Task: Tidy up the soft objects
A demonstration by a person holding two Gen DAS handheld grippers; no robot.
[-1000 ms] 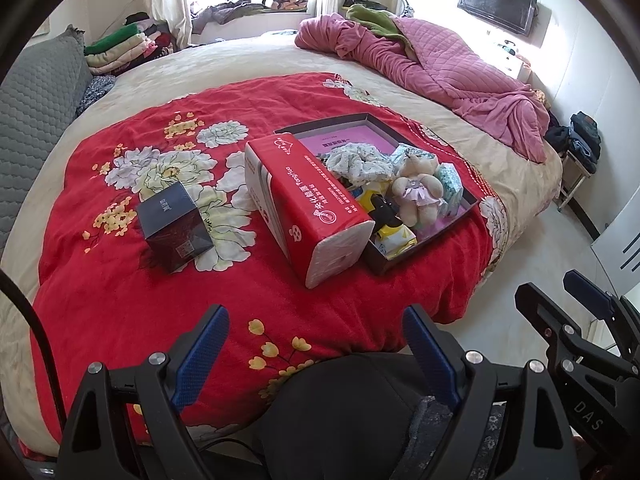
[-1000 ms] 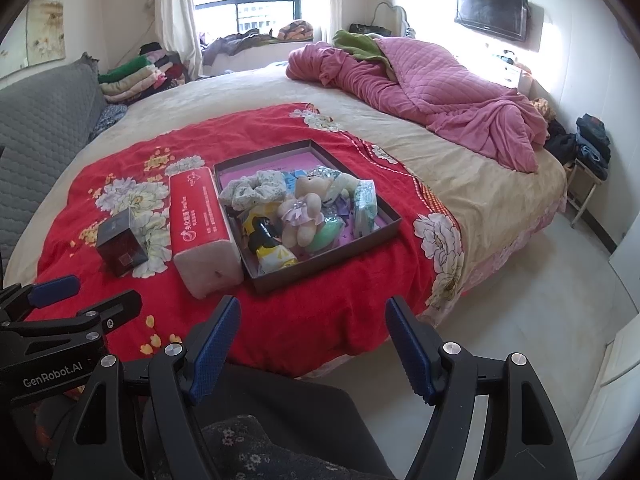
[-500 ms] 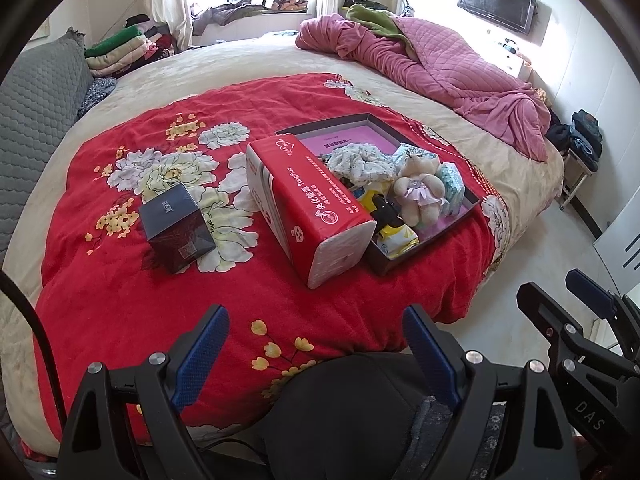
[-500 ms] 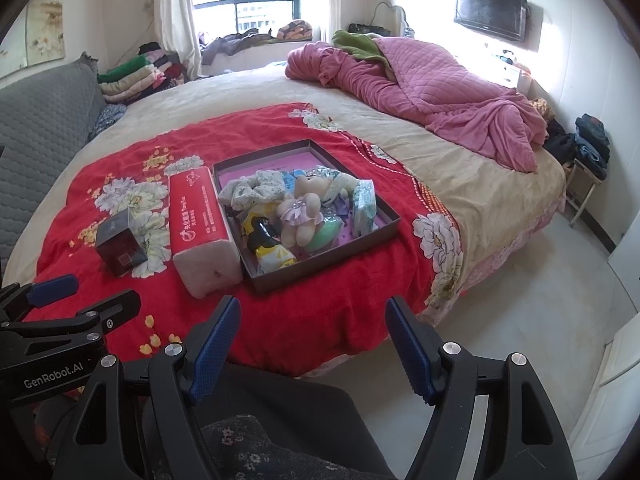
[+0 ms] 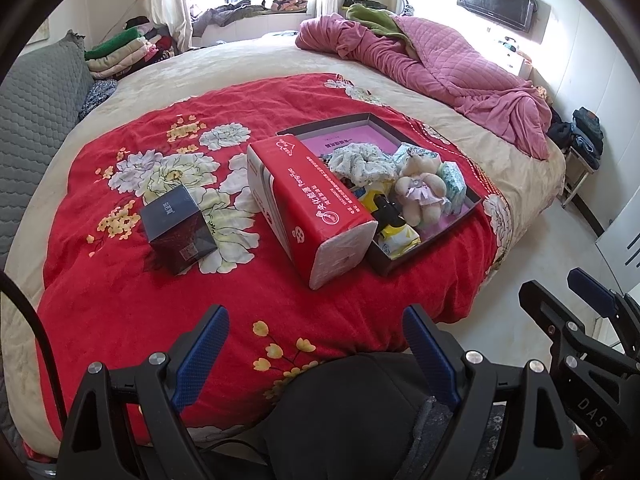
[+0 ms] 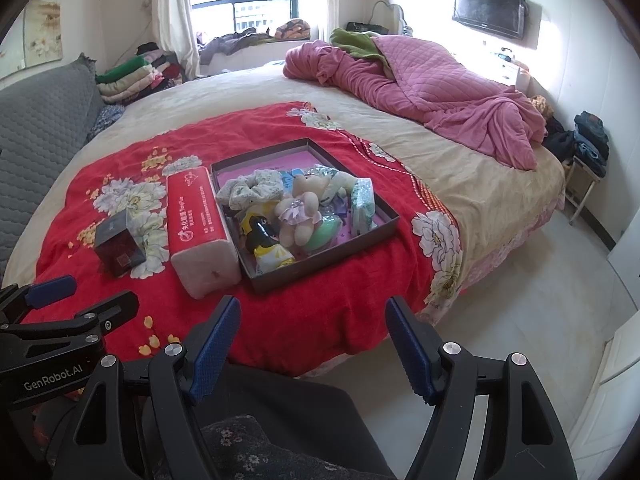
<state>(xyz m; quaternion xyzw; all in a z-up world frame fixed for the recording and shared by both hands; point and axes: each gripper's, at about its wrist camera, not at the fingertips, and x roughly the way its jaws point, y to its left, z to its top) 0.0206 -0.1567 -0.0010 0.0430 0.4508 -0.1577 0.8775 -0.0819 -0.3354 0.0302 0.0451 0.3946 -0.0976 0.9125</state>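
A dark shallow tray (image 6: 386, 222) (image 5: 474, 199) on the red floral blanket (image 5: 120, 296) holds several soft items: a floral scrunchie (image 6: 250, 186) (image 5: 358, 162), a small teddy bear (image 6: 298, 212) (image 5: 422, 192) and tissue packs (image 6: 362, 202). A red tissue pack (image 5: 308, 204) (image 6: 194, 216) lies against its left side. A dark box (image 5: 176, 228) (image 6: 118, 242) stands further left. My left gripper (image 5: 316, 354) and my right gripper (image 6: 312, 346) are open and empty, held short of the bed's near edge, over dark clothing.
A pink quilt (image 6: 424, 92) is bunched at the far right of the bed. A grey headboard (image 5: 28, 108) is at left, folded clothes (image 6: 132, 76) beyond it. Bare floor (image 6: 540, 300) lies right of the bed.
The left wrist view has crept slightly forward, so the items sit a touch lower in frame. Both grippers stay open and empty.
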